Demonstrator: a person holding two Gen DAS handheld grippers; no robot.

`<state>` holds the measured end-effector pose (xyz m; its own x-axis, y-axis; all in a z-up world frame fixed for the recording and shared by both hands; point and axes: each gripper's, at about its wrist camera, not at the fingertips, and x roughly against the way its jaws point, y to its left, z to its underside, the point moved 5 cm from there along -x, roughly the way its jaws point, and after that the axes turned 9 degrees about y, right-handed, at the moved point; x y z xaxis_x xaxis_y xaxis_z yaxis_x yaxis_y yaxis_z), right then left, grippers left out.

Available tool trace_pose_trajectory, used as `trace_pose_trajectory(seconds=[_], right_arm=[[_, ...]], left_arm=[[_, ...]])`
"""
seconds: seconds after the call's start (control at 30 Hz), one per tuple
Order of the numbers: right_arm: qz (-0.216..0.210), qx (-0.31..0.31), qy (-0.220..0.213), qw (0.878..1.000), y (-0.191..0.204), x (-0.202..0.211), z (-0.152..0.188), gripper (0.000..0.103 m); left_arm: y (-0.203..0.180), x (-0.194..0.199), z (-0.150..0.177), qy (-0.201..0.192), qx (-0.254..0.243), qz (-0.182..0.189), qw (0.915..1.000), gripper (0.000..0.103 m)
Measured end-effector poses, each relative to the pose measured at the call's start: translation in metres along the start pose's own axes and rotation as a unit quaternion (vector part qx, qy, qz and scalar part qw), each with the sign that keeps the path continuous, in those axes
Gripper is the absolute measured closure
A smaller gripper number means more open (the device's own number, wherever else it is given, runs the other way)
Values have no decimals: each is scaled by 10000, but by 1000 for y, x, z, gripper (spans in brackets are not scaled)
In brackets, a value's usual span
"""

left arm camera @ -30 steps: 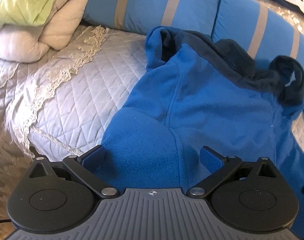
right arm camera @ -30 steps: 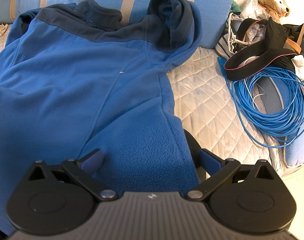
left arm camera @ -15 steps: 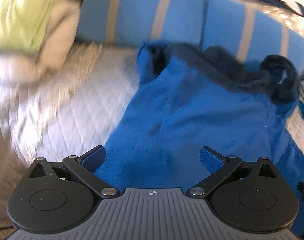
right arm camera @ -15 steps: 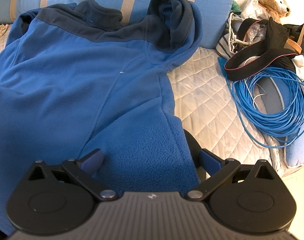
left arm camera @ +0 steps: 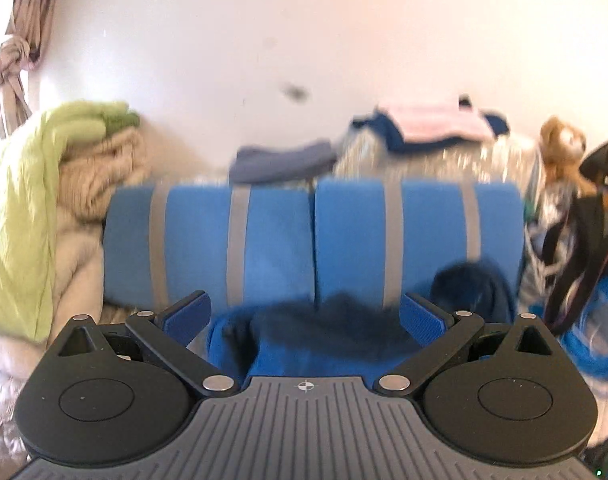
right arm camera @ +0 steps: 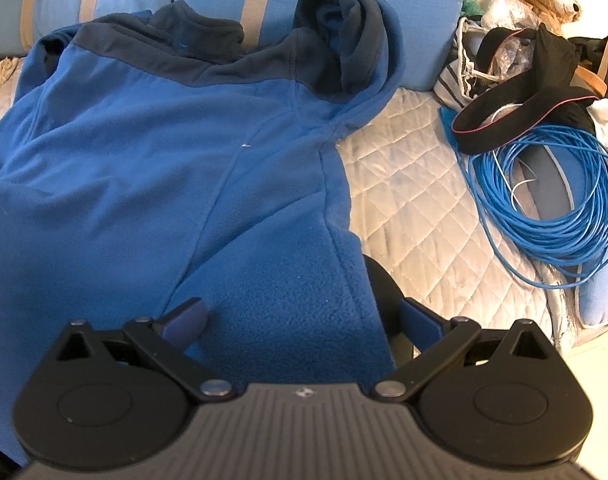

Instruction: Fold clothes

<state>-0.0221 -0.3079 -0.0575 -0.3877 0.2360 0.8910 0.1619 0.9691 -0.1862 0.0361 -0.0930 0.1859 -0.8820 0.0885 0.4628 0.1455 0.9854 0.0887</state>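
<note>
Fleece (right arm camera: 152, 152) spread on bed (right arm camera: 416, 208), frame center-left, collar toward 2 pillows (right arm camera: 416, 20) at top. Right gripper (right arm camera: 300, 320) fingers apart over hem. Left gripper (left arm camera: 304, 312) fingers apart, empty, view blurred.

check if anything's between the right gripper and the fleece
Nothing visible is. The right gripper sits open straight over the fleece, its hem between the fingers. The blue cable lies off to the side on the quilt.
</note>
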Motion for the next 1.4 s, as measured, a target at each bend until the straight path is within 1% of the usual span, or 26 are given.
trace_pose_trajectory(seconds=[0.1, 0.2, 0.37, 0.6, 0.7, 0.93, 1.07, 1.17, 1.27, 1.33, 1.4], right_arm=[[15, -8, 1, 10000, 1, 0, 1, 1], [19, -8, 5, 10000, 2, 0, 1, 1], [33, -7, 11, 10000, 2, 0, 0, 1], [62, 4, 14, 10000, 4, 0, 1, 1], [64, 4, 14, 10000, 3, 0, 1, 1], [72, 7, 8, 10000, 3, 0, 1, 1], [72, 7, 7, 10000, 4, -1, 1, 1], [45, 11, 22, 10000, 3, 0, 1, 1], [-104, 25, 104, 9999, -1, 3, -3, 0], [-228, 2, 136, 9996, -5, 7, -7, 0], [-243, -122, -35, 9996, -14, 23, -17, 0]], left_arm=[[-2, 8, -15, -248, 43, -7, 9997, 0], [-4, 14, -22, -404, 56, -21, 9992, 0], [-5, 20, -24, -461, 16, -67, 9989, 0], [-4, 20, -23, -409, -6, -96, 9991, 0], [-6, 18, -20, -291, -40, 56, 9996, 0], [-20, 8, -7, 71, -114, 614, 9980, 0], [-27, 4, 1, 226, -161, 790, 9965, 0], [-28, -1, 9, 332, -235, 761, 9963, 0], [-23, -10, 20, 486, -322, 613, 9964, 0], [-16, -20, 34, 676, -388, 497, 9957, 0], [-6, -31, 50, 891, -437, 390, 9943, 0]])
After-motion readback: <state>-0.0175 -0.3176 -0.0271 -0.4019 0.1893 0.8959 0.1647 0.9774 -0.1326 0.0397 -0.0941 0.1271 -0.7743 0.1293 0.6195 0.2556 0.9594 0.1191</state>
